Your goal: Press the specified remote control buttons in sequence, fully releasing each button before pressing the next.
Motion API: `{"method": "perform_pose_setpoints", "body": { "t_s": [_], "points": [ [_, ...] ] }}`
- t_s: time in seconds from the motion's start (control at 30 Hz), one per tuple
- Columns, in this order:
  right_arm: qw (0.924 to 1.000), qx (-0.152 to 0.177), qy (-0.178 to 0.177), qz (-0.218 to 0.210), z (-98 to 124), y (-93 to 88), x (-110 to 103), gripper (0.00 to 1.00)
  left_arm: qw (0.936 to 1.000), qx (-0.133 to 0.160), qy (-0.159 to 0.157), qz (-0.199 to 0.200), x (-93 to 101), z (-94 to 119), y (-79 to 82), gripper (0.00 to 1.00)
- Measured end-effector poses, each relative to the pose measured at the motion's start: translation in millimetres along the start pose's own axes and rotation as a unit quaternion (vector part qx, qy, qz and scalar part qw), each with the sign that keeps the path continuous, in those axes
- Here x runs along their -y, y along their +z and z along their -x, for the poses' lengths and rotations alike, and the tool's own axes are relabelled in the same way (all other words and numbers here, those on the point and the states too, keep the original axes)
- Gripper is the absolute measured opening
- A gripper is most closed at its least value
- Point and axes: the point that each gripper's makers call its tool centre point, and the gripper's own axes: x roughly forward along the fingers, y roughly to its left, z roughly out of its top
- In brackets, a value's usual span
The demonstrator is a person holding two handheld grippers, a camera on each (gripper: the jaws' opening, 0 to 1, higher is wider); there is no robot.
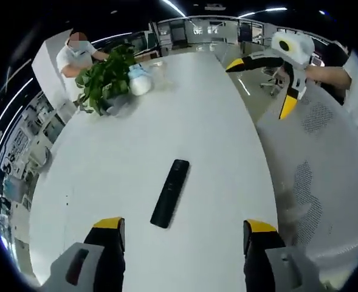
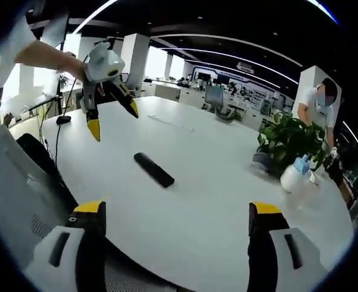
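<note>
A black remote control [image 1: 170, 193] lies flat on the white table [image 1: 215, 121], a short way ahead of my left gripper [image 1: 185, 230], whose yellow-tipped jaws stand wide open with nothing between them. In the right gripper view the same remote [image 2: 154, 169] lies at centre left on the table [image 2: 227, 201], beyond my right gripper [image 2: 177, 212], which is also open and holds nothing. Each gripper hangs in the air above the table's edge in the other's view: the right gripper [image 1: 261, 85] at upper right, the left gripper [image 2: 113, 119] at upper left, both with jaws spread.
A leafy potted plant [image 1: 106, 79] and a white bottle [image 1: 139, 80] stand at the table's far end, with a person [image 1: 75, 52] behind them. The plant [image 2: 288, 143] and bottle [image 2: 299, 175] also show at right. A grey mesh chair [image 1: 324, 170] stands along the table's edge.
</note>
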Motion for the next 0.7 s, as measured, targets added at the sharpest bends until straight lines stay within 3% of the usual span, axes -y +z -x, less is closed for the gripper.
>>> {"method": "perform_pose_setpoints", "body": {
  "t_s": [0.2, 0.43, 0.7],
  "points": [
    [0.9992, -0.022, -0.019, 0.028, -0.9, -6.2, 7.0, 1.00, 0.9999, -0.005, -0.013, -0.003, -1.0, -13.0, 2.6, 0.80],
    [0.9995, -0.006, -0.030, 0.005, 2.9, -1.5, 15.1, 0.97, 0.9998, -0.015, -0.015, 0.004, -5.9, -26.1, 4.9, 0.78],
    [0.9995, -0.017, -0.025, 0.009, 0.3, -4.7, 10.8, 0.95, 0.9998, -0.013, -0.013, -0.005, -14.4, -34.9, 14.4, 0.78]
  ]
}}
